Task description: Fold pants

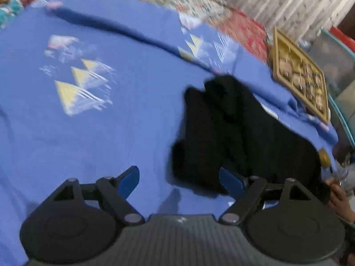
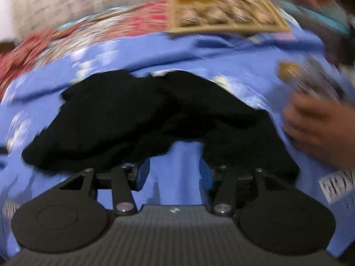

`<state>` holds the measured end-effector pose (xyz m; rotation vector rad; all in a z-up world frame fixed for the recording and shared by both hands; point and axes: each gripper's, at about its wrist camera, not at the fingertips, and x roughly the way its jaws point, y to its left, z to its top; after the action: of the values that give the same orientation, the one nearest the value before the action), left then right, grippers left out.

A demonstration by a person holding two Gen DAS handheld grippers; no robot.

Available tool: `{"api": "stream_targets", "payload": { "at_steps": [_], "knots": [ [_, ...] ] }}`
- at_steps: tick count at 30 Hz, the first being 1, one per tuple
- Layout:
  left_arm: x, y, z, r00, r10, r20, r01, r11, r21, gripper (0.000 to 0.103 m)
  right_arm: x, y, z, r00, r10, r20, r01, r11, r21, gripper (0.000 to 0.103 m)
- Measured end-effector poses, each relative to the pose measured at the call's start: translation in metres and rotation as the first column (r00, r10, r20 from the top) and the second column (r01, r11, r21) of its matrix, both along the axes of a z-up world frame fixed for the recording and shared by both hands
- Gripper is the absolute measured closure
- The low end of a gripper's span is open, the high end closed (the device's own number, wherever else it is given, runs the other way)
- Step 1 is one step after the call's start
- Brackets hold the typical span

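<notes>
Left wrist view first: the left gripper [image 1: 179,180] hung over the blue bedsheet with yellow triangle prints [image 1: 99,133], its blue-padded jaws spread wide with nothing between them. To its left lay only bare sheet; ahead and to its right sat the crumpled black fabric pants [image 1: 239,133], a bunched heap whose near edge came up to the right-hand fingertip [image 1: 230,182], though blur hid whether they touched. Beyond the heap, further right, a shallow golden tray of round sweets [image 1: 299,73] rested at the bed's edge.

Over to the right wrist view: the right gripper [image 2: 173,174] pointed straight at the same pants [image 2: 133,115], jaws apart and empty, the dark cloth draped just ahead of both fingertips. A hand [image 2: 319,128] hovered at the pile's right side, and the tray [image 2: 221,8] lay well beyond.

Risky from here, I'd say: the pants were lumped, not flat, so a pinch could catch several layers or the sheet beneath and drag the bedding, and a wide sweep rightward might knock that tray.
</notes>
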<state>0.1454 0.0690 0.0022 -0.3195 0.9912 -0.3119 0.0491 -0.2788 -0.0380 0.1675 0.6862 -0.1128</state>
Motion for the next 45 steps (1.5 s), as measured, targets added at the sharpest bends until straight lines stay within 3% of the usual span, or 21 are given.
{"api": "stream_targets", "payload": {
  "at_steps": [2,3,4,7,9,10,11,12,13,16,19,22,24,27,31,34,37,38,41,43,45],
  "knots": [
    [0.008,-0.016,-0.010,0.999,-0.045,-0.022,0.044,0.998,-0.038,0.028,0.004,0.028,0.008,0.993,0.112,0.044,-0.107,0.989,-0.099,0.031],
    [0.010,-0.025,-0.017,0.997,-0.070,-0.035,0.068,0.996,-0.048,0.038,0.006,0.042,0.011,0.983,0.170,0.065,-0.159,0.975,-0.154,0.027],
    [0.013,-0.034,-0.024,0.996,-0.076,-0.052,0.075,0.997,-0.022,0.056,0.010,0.058,0.014,0.970,0.229,0.084,-0.207,0.954,-0.214,0.021],
    [0.014,-0.043,-0.033,0.994,-0.079,-0.074,0.080,0.997,0.000,0.063,0.034,0.095,0.011,0.931,0.357,0.083,-0.311,0.889,-0.336,0.019],
    [0.003,-0.033,-0.021,0.996,-0.077,-0.034,0.077,0.997,-0.010,0.067,0.064,0.104,0.003,0.928,0.371,0.031,-0.341,0.881,-0.328,0.040],
    [-0.001,-0.025,-0.012,0.997,-0.071,-0.010,0.071,0.997,-0.021,0.070,0.079,0.107,-0.003,0.928,0.373,-0.016,-0.362,0.888,-0.284,0.090],
    [-0.009,-0.012,-0.002,0.998,-0.063,0.017,0.063,0.997,-0.048,0.078,0.091,0.105,-0.008,0.930,0.364,-0.056,-0.366,0.902,-0.228,0.100],
    [-0.015,0.000,0.008,0.998,-0.053,0.028,0.055,0.995,-0.078,0.094,0.091,0.103,-0.010,0.941,0.331,-0.068,-0.338,0.926,-0.169,0.101],
    [-0.022,0.017,0.018,0.999,-0.021,0.035,0.024,0.996,-0.091,0.101,0.085,0.101,-0.006,0.948,0.314,-0.052,-0.317,0.944,-0.095,0.101],
    [-0.057,0.081,0.058,0.987,0.056,0.147,-0.029,0.983,-0.183,0.101,0.046,0.104,0.028,0.930,0.358,0.083,-0.366,0.925,0.105,0.101],
    [-0.085,0.124,0.083,0.968,0.111,0.223,-0.069,0.979,-0.191,0.101,0.014,0.125,0.055,0.890,0.415,0.188,-0.430,0.901,0.051,0.100],
    [-0.099,0.134,0.083,0.961,0.152,0.231,-0.123,0.983,-0.135,0.100,0.004,0.141,0.051,0.876,0.455,0.159,-0.461,0.887,0.005,0.096],
    [-0.100,0.126,0.073,0.968,0.147,0.203,-0.130,0.987,-0.097,0.099,0.009,0.146,0.041,0.882,0.457,0.120,-0.456,0.889,-0.033,0.086],
    [-0.095,0.109,0.054,0.989,0.090,0.114,-0.080,0.993,-0.089,0.091,0.017,0.139,0.033,0.902,0.426,0.067,-0.427,0.904,-0.002,0.062],
    [-0.080,0.076,0.036,0.997,0.020,0.080,-0.015,0.998,-0.068,0.050,0.018,0.127,0.023,0.916,0.398,0.047,-0.397,0.917,-0.027,0.052],
    [-0.059,0.050,0.023,0.998,-0.017,0.055,0.020,0.999,-0.049,0.045,0.023,0.116,0.014,0.932,0.361,0.007,-0.361,0.931,-0.051,0.047],
    [-0.039,0.035,0.010,0.999,-0.023,0.029,0.025,0.998,-0.049,0.022,0.030,0.105,0.010,0.937,0.350,-0.009,-0.350,0.936,-0.038,0.044],
    [-0.031,0.031,0.005,1.000,-0.018,0.025,0.020,0.999,-0.046,0.020,0.032,0.103,0.010,0.937,0.350,-0.007,-0.350,0.936,-0.041,0.040],
    [-0.012,0.023,-0.011,1.000,-0.025,-0.009,0.024,0.999,-0.044,0.020,0.042,0.105,0.008,0.929,0.369,-0.005,-0.369,0.929,-0.041,0.027],
    [0.002,0.013,-0.023,0.999,-0.029,-0.041,0.027,0.998,-0.052,0.022,0.053,0.116,0.003,0.913,0.407,-0.029,-0.408,0.911,-0.059,0.027],
    [0.013,0.000,-0.033,0.997,-0.048,-0.066,0.043,0.996,-0.074,0.037,0.064,0.129,-0.008,0.901,0.431,-0.055,-0.434,0.893,-0.120,0.035]
  ]
}}
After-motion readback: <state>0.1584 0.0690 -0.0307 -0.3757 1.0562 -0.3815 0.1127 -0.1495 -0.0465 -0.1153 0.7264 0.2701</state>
